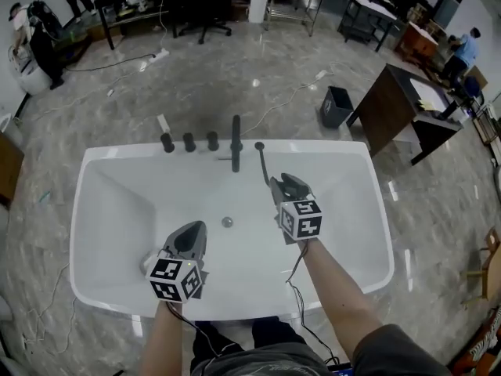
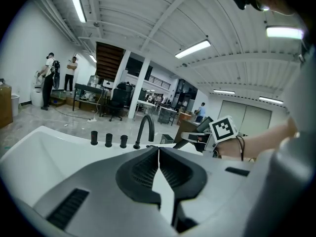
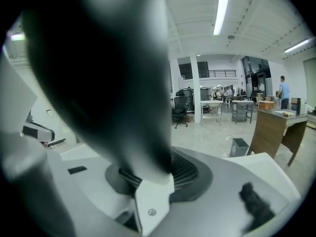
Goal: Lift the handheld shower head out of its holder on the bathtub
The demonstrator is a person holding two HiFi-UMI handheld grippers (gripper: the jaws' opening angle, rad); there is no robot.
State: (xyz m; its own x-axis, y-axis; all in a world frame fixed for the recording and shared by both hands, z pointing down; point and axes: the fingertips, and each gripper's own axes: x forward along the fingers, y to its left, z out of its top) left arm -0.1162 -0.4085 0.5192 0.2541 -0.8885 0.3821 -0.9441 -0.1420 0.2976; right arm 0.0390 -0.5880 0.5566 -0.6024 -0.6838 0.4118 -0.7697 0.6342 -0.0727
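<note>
Keep right claw (image 1: 282, 184) pinched on handheld shower head (image 1: 263, 161), beside faucet (image 1: 236, 139) at far rim of bathtub (image 1: 344, 151); lift straight, without twisting, until clear of holder. Hold left claw (image 1: 194, 229), pressed together and empty, aside.

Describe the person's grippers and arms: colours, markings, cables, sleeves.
The left gripper and right gripper match. Both have pale grey bodies that turn dark grey around the jaws, with ribbed dark pads. Each carries a white cube printed with black square markers. A thin dark cable trails from each gripper back along the forearm. The forearms are bare, and a grey short sleeve shows on the right arm.
</note>
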